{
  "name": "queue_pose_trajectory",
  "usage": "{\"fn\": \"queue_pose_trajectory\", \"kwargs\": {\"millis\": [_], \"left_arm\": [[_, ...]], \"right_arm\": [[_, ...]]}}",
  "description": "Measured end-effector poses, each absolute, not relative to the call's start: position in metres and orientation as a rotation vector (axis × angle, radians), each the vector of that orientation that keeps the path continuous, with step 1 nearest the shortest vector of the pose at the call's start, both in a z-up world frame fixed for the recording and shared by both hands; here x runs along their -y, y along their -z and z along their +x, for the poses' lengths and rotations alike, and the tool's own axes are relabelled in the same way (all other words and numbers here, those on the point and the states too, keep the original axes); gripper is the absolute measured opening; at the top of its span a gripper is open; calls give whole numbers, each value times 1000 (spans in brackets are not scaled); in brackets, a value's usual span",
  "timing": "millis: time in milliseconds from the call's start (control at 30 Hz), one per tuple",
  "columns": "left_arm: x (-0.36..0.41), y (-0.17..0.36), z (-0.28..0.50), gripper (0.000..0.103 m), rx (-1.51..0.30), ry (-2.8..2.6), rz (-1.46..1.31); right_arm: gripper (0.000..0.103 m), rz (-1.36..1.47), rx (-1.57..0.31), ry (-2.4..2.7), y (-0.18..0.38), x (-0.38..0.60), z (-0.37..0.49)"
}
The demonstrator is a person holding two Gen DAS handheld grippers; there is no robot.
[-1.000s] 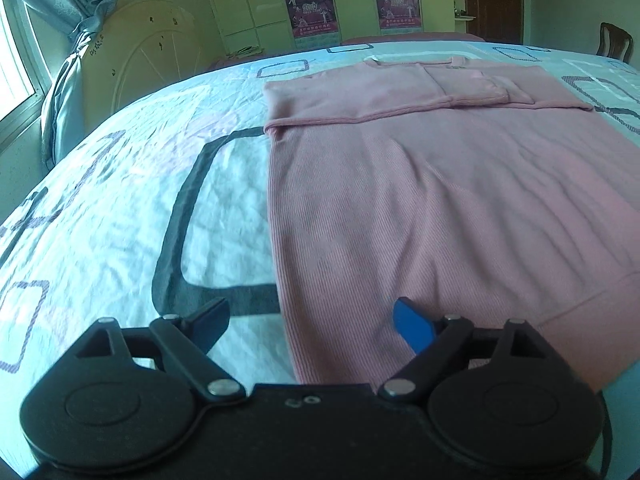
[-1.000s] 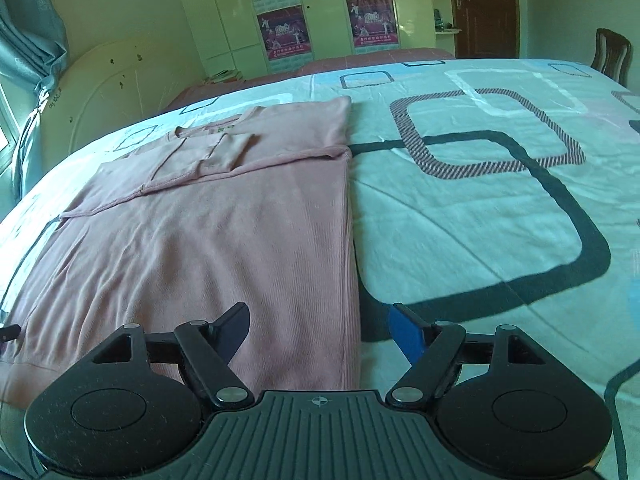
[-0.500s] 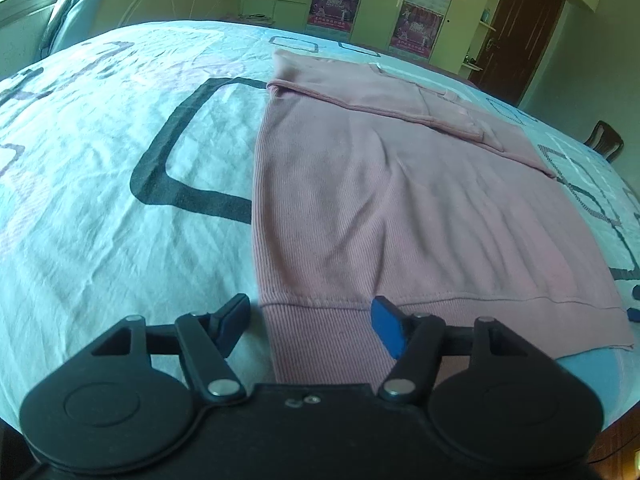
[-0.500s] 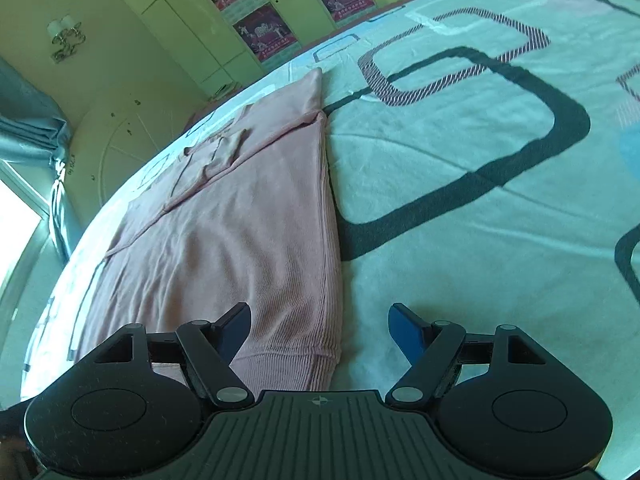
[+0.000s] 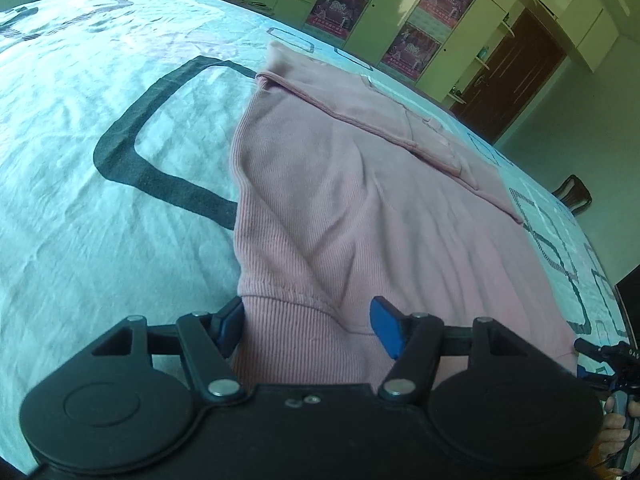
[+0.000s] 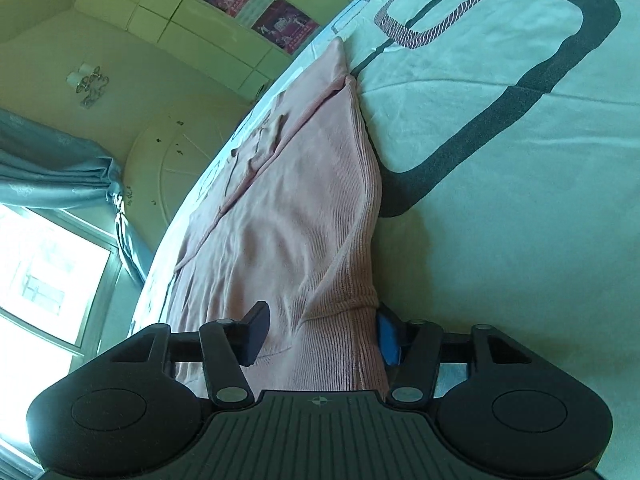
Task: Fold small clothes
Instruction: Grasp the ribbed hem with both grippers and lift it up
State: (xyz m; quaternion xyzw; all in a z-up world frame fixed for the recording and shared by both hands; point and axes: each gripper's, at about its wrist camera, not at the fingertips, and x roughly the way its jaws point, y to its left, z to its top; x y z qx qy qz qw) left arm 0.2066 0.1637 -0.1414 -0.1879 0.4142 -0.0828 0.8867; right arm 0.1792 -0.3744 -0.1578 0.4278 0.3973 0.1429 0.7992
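While the pale blue bedsheet w/ dark rounded-square print (image 5: 80, 184) lies flat as it did a sec ago, the pink ribbed knit sweater (image 5: 360, 208) on it has started to change: its near hem, flat on the sheet before, now bunches up into ridges at both bottom corners. The garment lies spread on the bed, sleeves already folded across the chest at the far end, ribbed waistband toward us.

We've rolled both tools & brought them down onto that waistband. Our left gripper (image 5: 308, 328) straddles the sweater's left hem corner; its jaws have just been closing, cloth sits between them, one blue pad against the fabric edge, the other not yet visibly pressing, so still apart, not clamped. Our right gripper (image 6: 320, 332) does the same at the right hem corner (image 6: 352, 320): jaws just closing, a raised fold between them, the blue pad touching the cloth edge, the dark one short of it.

Our read: grasp nearly made on both corners; next comes pinch, lift, carry hem toward collar. Risk: catching only the top layer.
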Motion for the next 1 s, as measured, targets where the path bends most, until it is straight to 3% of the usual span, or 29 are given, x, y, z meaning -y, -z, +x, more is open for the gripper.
{"fn": "queue_pose_trajectory", "kwargs": {"millis": [67,600,633,667,733,767,833,1000], "left_arm": [[-167,140,204,53,-854,169,-406],[-182,145,232,50,-877,247,-454],[-183,147,228,50,-887,277,-465],[-184,149,224,51,-893,301,-475],[-186,152,220,49,-884,317,-486],[-187,153,219,45,-881,312,-494],[-189,153,221,5,-890,277,-495],[-192,133,199,5,-734,256,-520]], "right_arm": [[50,927,-855,-327,158,377,178],[50,940,-871,-381,163,377,192],[40,925,-888,-407,164,374,188],[22,905,-906,-420,165,372,184],[12,855,-900,-415,165,368,175],[10,866,-887,-410,166,370,174],[9,886,-857,-403,165,372,173],[7,884,-714,-498,135,374,170]]}}
